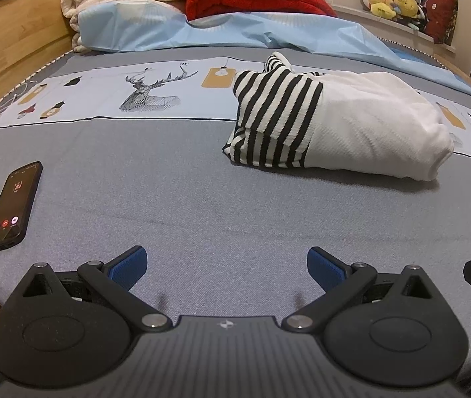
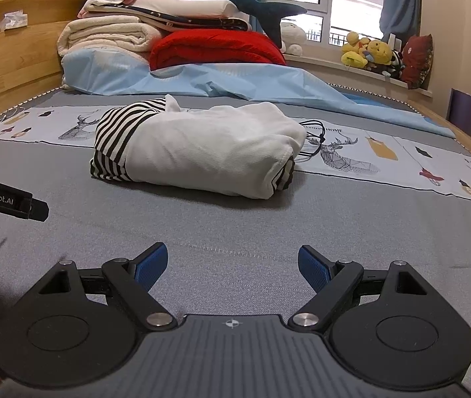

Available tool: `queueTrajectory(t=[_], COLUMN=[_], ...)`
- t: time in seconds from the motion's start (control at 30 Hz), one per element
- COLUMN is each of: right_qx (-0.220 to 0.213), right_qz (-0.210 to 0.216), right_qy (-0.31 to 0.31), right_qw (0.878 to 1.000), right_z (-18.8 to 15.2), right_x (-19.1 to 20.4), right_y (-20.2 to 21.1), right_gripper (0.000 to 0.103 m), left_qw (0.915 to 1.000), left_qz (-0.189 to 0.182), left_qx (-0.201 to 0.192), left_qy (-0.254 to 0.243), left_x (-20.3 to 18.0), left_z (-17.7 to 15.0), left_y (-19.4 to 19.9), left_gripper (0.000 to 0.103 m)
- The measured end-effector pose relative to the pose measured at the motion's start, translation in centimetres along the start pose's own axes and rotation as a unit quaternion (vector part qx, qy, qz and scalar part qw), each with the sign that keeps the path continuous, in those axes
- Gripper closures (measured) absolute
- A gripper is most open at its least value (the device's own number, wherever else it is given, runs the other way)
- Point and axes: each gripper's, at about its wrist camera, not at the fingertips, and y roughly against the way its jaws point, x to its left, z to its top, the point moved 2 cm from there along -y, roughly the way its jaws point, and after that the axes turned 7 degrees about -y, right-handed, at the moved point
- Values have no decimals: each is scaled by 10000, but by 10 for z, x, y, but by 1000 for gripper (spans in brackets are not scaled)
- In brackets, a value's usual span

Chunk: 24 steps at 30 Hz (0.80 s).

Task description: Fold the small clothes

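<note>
Starting at the left of the bed (image 1: pixel 169 199), one phone (image 1: pixel 15 205) is lying screen-up with its display lit, well apart from the work. The left gripper (image 1: pixel 225 265) is hovering low over the grey bedcover with its jaws standing wide apart and gripping nothing. Beyond it and toward the right, one garment (image 1: pixel 335 126), white with a black-and-white striped part, is lying on the bed as a compact folded bundle, partly on the band printed with deer. The right gripper (image 2: pixel 232 265) is likewise hanging over bare bedcover, its jaws spread wide and empty, with the same bundle ahead of it and slightly to its left. In the right wrist view a black cord (image 2: pixel 315 139) is trailing loose from the bundle's right end. Judging by its shape, the folding is appearing complete or nearly so; no other small garment is showing on the open bedcover. If a final touch is wanted, it would be best done by tucking that cord in and pressing the top layer flat from both ends at once, gripping only the outer layer so the fold is not being dragged open. Count: two grippers, one garment, one phone, one red blanket (image 2: pixel 215 49) in the stack of bedding at the far end.
</note>
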Motion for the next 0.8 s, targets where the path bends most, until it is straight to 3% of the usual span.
queueTrajectory(t=[0.8], right_qx=[3], right_qz=[12], right_qy=[95], right_qw=[10000], right_z=[-2], right_x=[3], right_y=[0], right_gripper=[16], left_qw=[10000], left_qz=[-13], left_qx=[26], left_qy=[-10], left_x=[-1], left_z=[0], left_y=[-1], left_gripper=[0])
